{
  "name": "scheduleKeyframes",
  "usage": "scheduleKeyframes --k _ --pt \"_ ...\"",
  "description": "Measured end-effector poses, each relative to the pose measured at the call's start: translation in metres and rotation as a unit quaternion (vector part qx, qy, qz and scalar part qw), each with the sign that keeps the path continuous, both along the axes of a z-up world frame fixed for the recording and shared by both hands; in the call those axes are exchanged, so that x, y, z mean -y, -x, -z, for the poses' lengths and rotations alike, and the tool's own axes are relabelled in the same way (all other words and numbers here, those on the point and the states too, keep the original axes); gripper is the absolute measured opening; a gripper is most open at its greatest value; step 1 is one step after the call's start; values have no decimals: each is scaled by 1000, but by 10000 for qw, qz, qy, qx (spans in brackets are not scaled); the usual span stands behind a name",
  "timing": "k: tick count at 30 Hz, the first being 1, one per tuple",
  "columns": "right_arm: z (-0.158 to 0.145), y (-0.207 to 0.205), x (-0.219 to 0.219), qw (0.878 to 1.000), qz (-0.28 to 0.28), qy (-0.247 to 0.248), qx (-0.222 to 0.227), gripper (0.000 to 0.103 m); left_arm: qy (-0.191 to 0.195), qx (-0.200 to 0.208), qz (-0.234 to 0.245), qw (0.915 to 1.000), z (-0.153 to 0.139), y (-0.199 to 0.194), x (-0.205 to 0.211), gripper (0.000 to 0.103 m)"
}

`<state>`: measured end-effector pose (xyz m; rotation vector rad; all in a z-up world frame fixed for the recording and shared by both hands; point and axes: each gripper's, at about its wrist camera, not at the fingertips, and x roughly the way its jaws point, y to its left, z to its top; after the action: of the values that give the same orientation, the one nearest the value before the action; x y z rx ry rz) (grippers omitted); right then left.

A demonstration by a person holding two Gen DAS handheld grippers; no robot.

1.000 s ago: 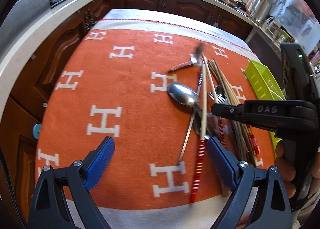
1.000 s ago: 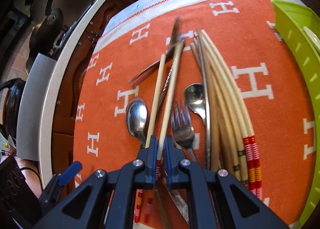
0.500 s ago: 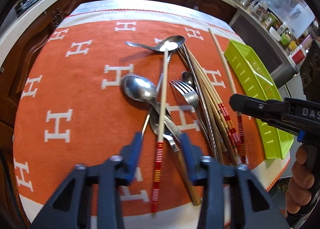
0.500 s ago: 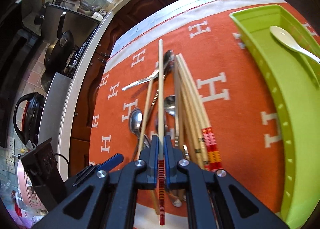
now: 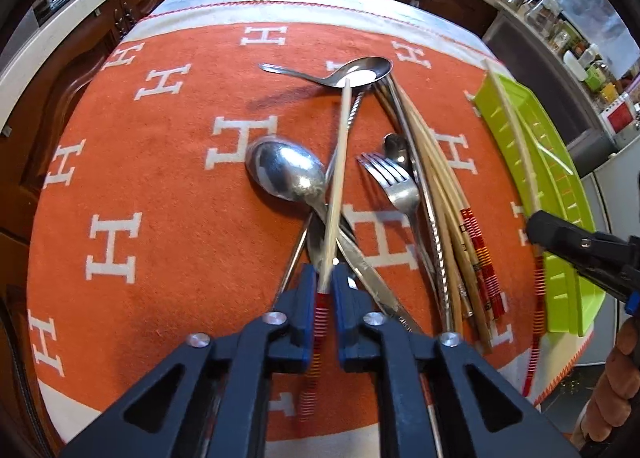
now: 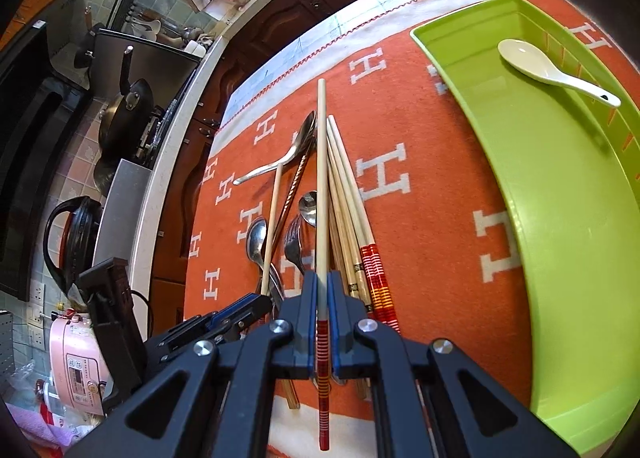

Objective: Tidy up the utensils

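Holding one chopstick in each gripper, I start with what lies closest: my left gripper is pinched tight on a pale chopstick just above its red-striped end, and the stick runs straight ahead along my fingers, its tip reaching the bowl of the far spoon. My right gripper is clamped the same way on a second chopstick, which also points directly forward, parallel to the heap below it. Under both lies the pile on the orange cloth: a big spoon, a fork, a knife and a bundle of chopsticks, all with their long axes roughly in line with mine. What matters next is the green tray: it sits to the right of the pile, just beside my right gripper and well apart from my left, and its length runs nearly parallel to the stick I hold. Seen from the left camera, the right-hand chopstick already lies along the tray's near rim. So I judge the right hand goes sideways with little turning, while the left must cross over the whole heap. Farther in, a white soup spoon rests at the tray's far end, near the outer wall, leaving the long middle bare.
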<state>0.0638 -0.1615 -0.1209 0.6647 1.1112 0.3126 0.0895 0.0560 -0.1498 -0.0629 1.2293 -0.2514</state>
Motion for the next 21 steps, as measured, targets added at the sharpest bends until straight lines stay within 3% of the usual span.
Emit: scheduleKeyframes --k 5,12,17,21 --pt "-9 6 15 9998 73 -124 157 5 110 -62 -69 9999 -8 2 4 3" --pt "-29 14 46 9989 257 -89 373 5 467 246 171 9985 -64 13 32 3" --pt "-49 16 82 9965 472 412 554 5 932 333 378 9944 -104 5 72 3" --pt "-56 18 111 9913 620 1020 557 5 1182 306 499 9913 -117 -9 117 3"
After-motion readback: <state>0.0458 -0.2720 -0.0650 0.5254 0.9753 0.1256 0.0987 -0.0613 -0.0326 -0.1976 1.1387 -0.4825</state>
